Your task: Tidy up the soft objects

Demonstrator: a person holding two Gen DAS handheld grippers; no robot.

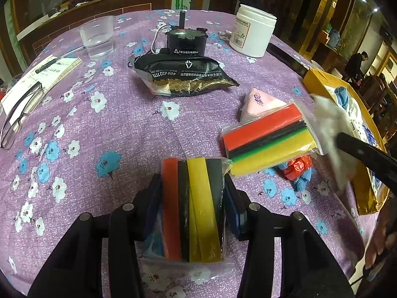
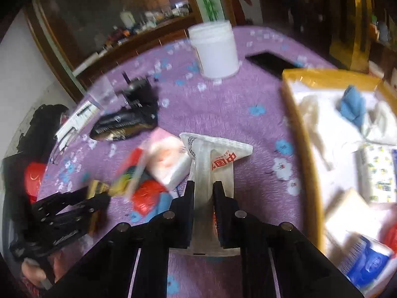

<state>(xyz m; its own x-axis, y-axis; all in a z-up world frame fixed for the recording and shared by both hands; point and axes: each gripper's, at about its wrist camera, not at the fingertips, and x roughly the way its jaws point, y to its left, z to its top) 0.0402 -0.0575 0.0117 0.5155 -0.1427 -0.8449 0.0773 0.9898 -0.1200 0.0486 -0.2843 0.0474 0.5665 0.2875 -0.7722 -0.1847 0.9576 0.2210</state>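
Note:
My left gripper is shut on a clear bag of sponge strips, orange, black and yellow, just above the purple flowered tablecloth. A second bag of coloured sponges lies to its right, beside a pink tissue pack and a red plastic bag. My right gripper is shut on a white packet with red characters, held over the cloth left of the gold box. The box holds white cloths, a blue rag and tissue packs.
A black snack bag, a small black motor, a white jar and a plastic cup of water stand at the back. A notebook with a pen and glasses lie at the left edge.

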